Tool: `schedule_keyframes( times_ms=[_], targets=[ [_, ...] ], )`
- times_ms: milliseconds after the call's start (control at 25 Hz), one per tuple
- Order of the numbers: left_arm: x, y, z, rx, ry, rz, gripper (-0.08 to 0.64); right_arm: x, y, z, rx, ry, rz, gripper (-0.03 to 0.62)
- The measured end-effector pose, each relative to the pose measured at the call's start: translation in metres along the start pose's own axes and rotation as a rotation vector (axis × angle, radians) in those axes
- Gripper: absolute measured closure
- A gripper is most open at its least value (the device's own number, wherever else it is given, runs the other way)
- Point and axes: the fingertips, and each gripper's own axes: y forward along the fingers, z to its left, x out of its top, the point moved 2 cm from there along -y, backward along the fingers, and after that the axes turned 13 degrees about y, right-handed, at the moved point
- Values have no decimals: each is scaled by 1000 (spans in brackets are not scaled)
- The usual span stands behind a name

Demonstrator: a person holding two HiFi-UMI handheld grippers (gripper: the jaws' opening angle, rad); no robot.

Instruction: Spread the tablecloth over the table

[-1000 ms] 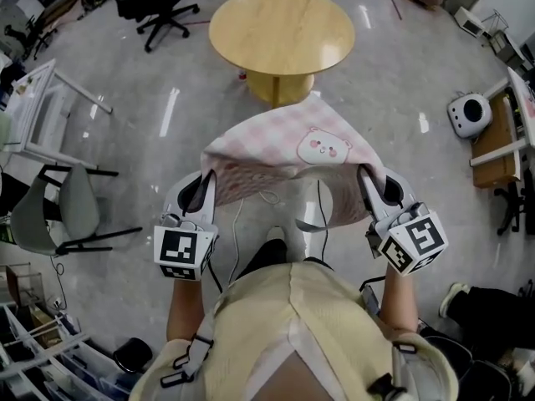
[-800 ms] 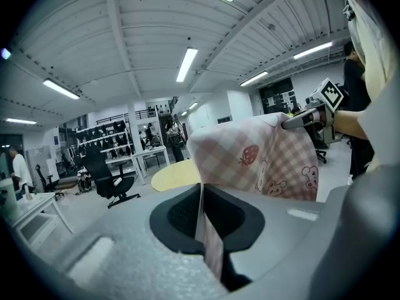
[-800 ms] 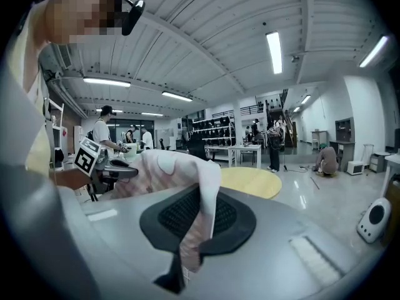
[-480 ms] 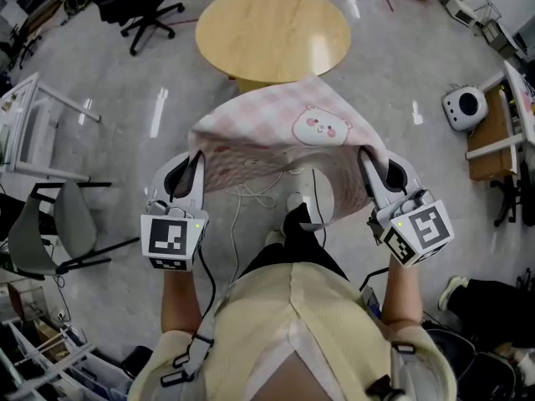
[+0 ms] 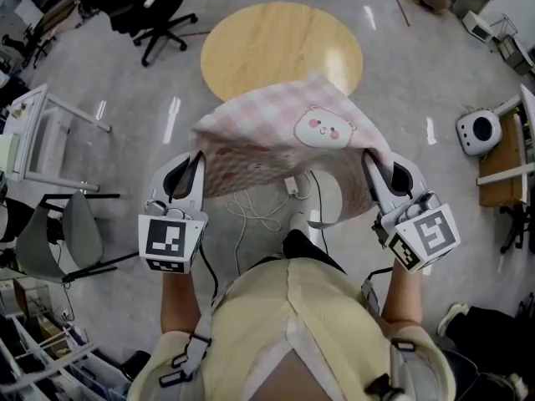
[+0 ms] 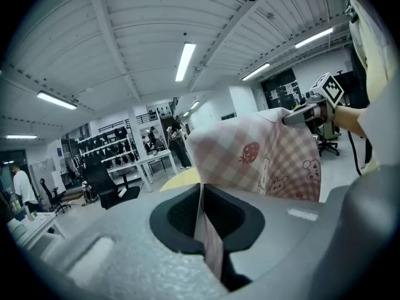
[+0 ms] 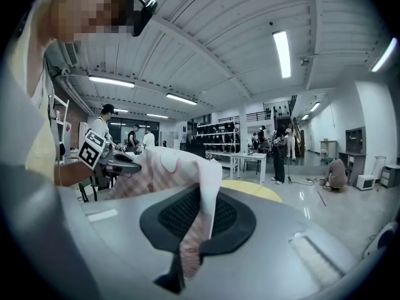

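Tablecloth (image 5: 267,128) nearer table (image 5: 267,40) now — left gripper (image 5: 195,159) and right gripper (image 5: 369,162) fingers clamp it.

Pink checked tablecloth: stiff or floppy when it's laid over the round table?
Probably floppy: the tablecloth drapes in folds between the left hand-held gripper and right hand-held gripper. Likely light: thin pinched edges carry it all. May slide on the glossy table.

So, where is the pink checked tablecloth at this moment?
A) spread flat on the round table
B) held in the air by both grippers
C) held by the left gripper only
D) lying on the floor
B: the left gripper and the right gripper each pinch an edge of the pink checked tablecloth, which hangs between them and is not yet laid on the round wooden table.
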Motion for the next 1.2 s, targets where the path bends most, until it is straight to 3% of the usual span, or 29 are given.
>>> schedule_keyframes(
  times_ms=[240,400,560,960,1200],
  targets=[
    [11,35,15,36,-19,17,554,18,30,-31,47,-31,-4,583],
    [42,81,43,67,1,26,555,58,65,-73,66,-48,-8,583],
    [53,88,51,88,33,20,555,70,71,-80,72,-65,-29,583],
    [54,97,62,138,172,-16,554,68,76,-81,57,-171,-94,583],
    [103,154,108,124,261,-29,554,131,114,-123,38,-245,-93,580]
  ],
)
